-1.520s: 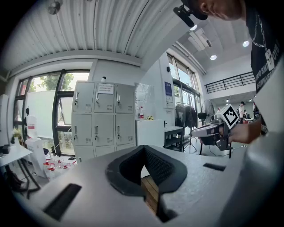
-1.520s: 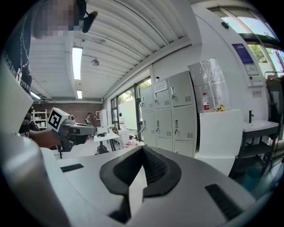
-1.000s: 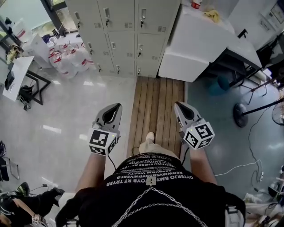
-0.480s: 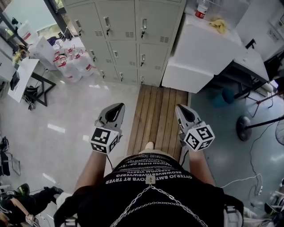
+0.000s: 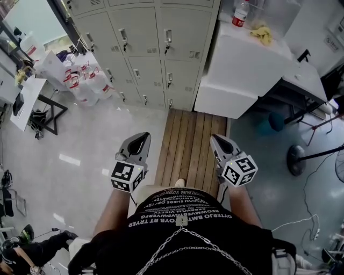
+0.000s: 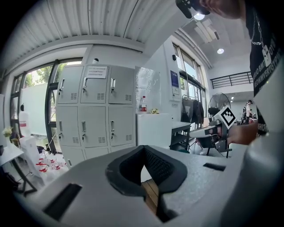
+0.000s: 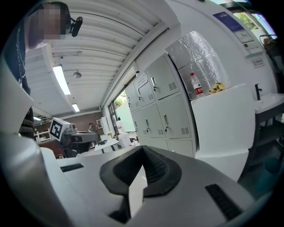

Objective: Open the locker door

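A bank of pale grey lockers (image 5: pixel 145 48) stands ahead at the top of the head view, every door closed, each with a small handle. The lockers (image 6: pixel 95 111) also show in the left gripper view, and as lockers (image 7: pixel 162 106) in the right gripper view. My left gripper (image 5: pixel 141 138) and right gripper (image 5: pixel 215 138) are held side by side in front of the person's body, pointing toward the lockers and well short of them. The left gripper (image 6: pixel 143 148) is shut with nothing in it. Likewise the right gripper (image 7: pixel 143 148) is shut and empty.
A wooden plank strip (image 5: pixel 188 145) leads to the lockers. A white cabinet (image 5: pixel 242 59) stands to their right, carrying a red-labelled bottle (image 5: pixel 239 15) and a yellow object (image 5: pixel 262 35). Water jugs (image 5: pixel 83 80) and a desk (image 5: pixel 27 91) sit left; a fan base (image 5: pixel 295 158) right.
The person has walked forward along the planks: the lockers sit nearer and more of their upper doors show. Both grippers travelled forward together and stayed shut.
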`<state>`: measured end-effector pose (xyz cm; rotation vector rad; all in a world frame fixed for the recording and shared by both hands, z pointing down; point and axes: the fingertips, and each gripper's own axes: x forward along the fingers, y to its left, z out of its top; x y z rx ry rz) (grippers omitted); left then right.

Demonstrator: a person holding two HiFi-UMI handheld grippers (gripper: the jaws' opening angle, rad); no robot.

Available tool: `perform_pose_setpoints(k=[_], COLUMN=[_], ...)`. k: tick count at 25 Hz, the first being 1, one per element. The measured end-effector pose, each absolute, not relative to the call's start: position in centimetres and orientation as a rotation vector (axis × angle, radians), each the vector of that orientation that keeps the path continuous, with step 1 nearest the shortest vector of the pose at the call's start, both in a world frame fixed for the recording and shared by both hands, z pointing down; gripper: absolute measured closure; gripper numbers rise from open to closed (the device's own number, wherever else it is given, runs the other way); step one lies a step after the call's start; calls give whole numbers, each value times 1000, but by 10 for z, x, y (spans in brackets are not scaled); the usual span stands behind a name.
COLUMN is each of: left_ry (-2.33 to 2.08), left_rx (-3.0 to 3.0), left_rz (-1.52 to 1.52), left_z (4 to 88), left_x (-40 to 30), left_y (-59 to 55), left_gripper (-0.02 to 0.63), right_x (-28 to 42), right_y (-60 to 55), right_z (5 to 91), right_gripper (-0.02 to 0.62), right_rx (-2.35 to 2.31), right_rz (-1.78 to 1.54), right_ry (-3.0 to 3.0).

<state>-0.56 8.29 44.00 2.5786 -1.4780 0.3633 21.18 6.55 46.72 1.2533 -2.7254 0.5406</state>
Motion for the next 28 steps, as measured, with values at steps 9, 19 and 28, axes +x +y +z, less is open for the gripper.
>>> perform_pose_setpoints(k=[9, 19, 28], left_ry=[-1522, -1528, -1433], left_rx=[2430, 2466, 2546], left_rz=[364, 351, 338], left_z=[476, 473, 465], left_x=[-37, -66, -67], left_y=[93, 37, -39], left_gripper=[606, 606, 606], right_x=[178, 137, 127], right_y=[39, -9, -72], right_z=[472, 463, 453], right_gripper=[600, 600, 600], right_rx=[1122, 1099, 1170], right_rz=[539, 499, 488], right_ry=[-2734, -2760, -2730])
